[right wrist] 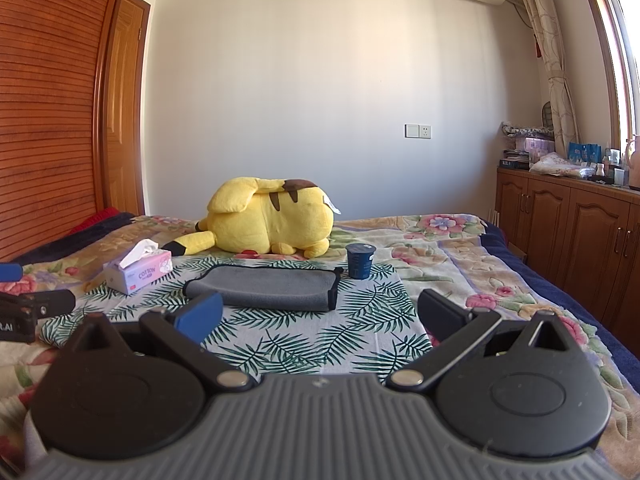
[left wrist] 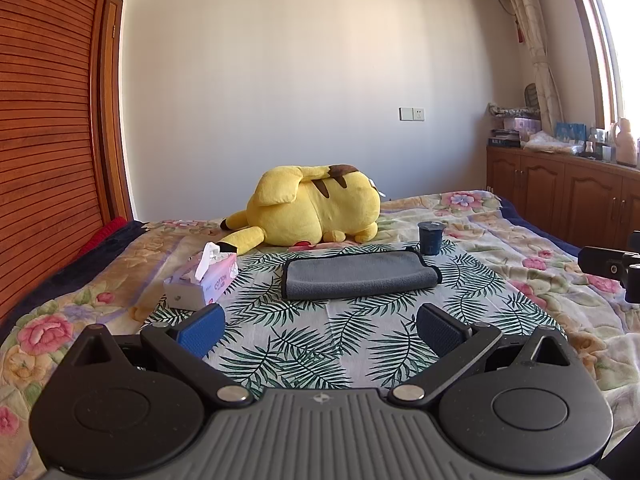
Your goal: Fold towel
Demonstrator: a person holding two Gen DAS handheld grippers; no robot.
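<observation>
Grey towel (left wrist: 358, 276) lies folded; left gripper (left wrist: 320, 330) and right gripper (right wrist: 318, 318) jaws gape, holding nothing.

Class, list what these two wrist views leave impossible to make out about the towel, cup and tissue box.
- Gray towel: its layer count; both views show only the top and front edge.
- Dark cup: contents; its top is seen too low, label too small.
- Tissue box: small print, too small.
- Left gripper: cut by the right view's edge.
</observation>
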